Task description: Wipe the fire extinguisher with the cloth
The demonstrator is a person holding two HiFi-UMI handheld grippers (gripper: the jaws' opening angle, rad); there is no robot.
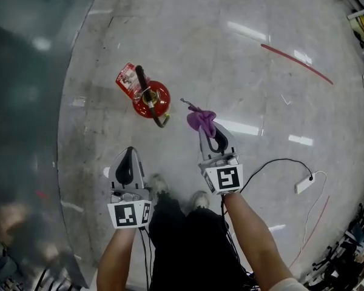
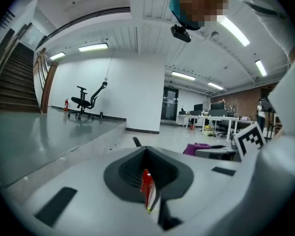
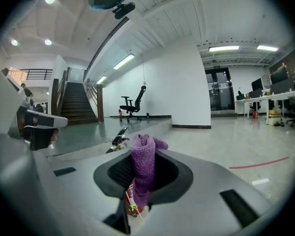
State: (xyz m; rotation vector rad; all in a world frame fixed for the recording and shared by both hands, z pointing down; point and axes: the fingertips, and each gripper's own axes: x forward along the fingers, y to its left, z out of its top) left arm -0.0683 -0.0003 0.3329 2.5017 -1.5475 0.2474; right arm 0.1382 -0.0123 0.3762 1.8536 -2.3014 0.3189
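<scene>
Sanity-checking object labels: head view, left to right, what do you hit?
fire extinguisher → purple cloth, pinched in the right claw → white plug on the black cable. Left claw overlaps the extinguisher's span, so it is left out.

Looks like an open-plan office with a workshop feel. Polished concrete floor [image 1: 242, 41], white walls, strip lights [image 2: 93, 47] on an exposed ceiling. Staircase [image 2: 10, 82] with wooden rail at one side, lone office chair [image 2: 86, 100] by the wall. Rows of benches [image 2: 214, 123] with monitors further back (brick wall [image 2: 246, 100] behind). Red tape line [image 1: 297, 63] and loose white cable block [image 1: 304, 185] on the floor.
</scene>
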